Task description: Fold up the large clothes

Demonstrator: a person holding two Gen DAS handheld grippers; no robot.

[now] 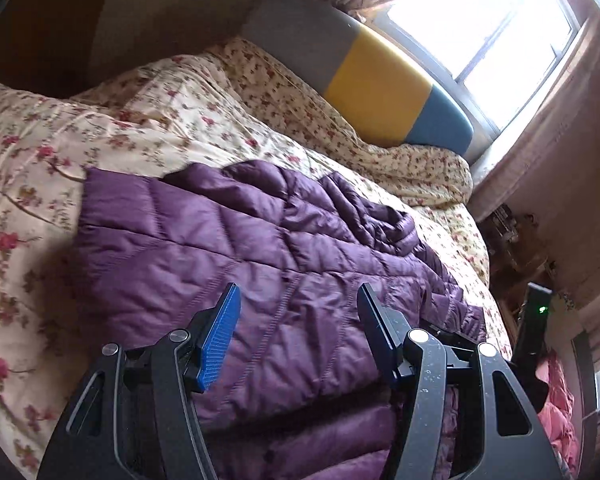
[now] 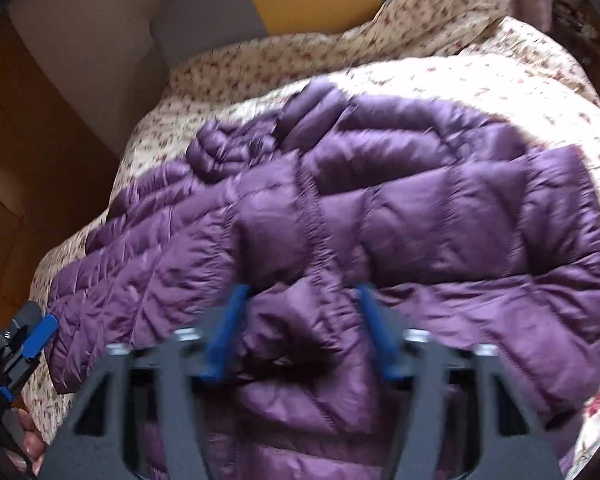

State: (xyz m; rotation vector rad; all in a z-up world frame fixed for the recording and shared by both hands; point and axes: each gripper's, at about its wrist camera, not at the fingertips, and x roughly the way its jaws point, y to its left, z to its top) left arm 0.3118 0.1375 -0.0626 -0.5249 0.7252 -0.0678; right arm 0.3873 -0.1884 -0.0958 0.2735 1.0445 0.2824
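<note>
Purple down jacket (image 1: 260, 240) lies spread on floral bedspread (image 1: 100, 128), partly bunched; hood/collar end toward striped headboard cushion (image 1: 364, 80), hem end toward near edge of bed.

L gripper (image 1: 300, 320): jaws apart, nothing between pads, hovering over the near panel of jacket, apparently not touching. R gripper (image 2: 300, 320): jaws apart too; a puffed ridge of fabric sits between fingers, but not pinched as far as I can tell (R view blurred).

Key relation: jacket's long axis runs from lower L to upper R in R view, sleeve/side trailing toward L gripper, seen at lower L edge. Both grippers at near hem side; R looks nearer to fabric.

Judgement: next grab = near edge, fold away toward the cushion.
</note>
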